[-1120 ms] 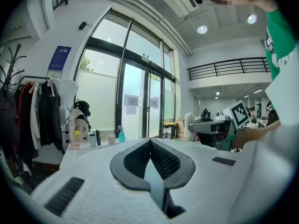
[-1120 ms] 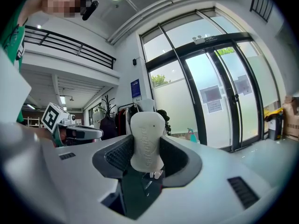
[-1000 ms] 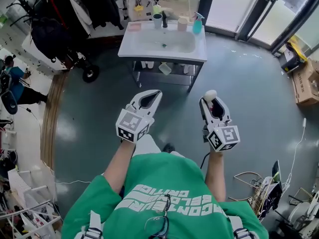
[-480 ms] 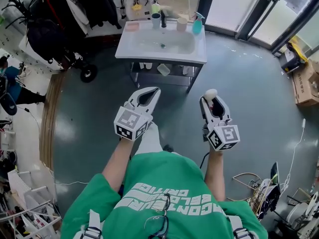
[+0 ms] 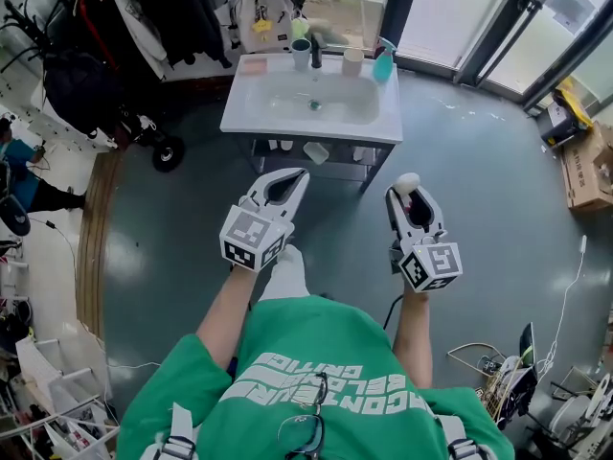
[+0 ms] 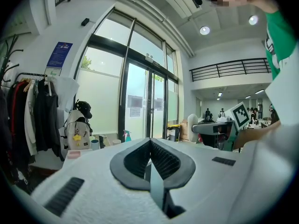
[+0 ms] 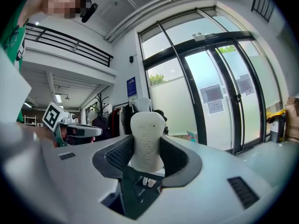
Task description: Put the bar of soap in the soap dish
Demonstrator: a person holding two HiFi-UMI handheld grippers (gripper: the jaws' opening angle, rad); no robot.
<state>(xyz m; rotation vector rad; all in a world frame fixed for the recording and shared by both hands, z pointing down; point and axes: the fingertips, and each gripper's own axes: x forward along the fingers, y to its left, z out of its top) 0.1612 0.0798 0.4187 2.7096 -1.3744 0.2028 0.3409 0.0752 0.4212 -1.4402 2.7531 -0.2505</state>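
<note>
**Soap held, worktop far ahead**

The right tongs [image 5: 407,189] are clamped on the bar of soap [image 5: 406,180], which sticks out past their tips. The left tongs [image 5: 287,186] are closed on nothing. Bare floor [image 5: 460,171] separates both from the far worktop [image 5: 241,115].

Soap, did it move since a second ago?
Yes. The soap, gripped in the right tool, has come a little closer to the white sink ahead.
</note>
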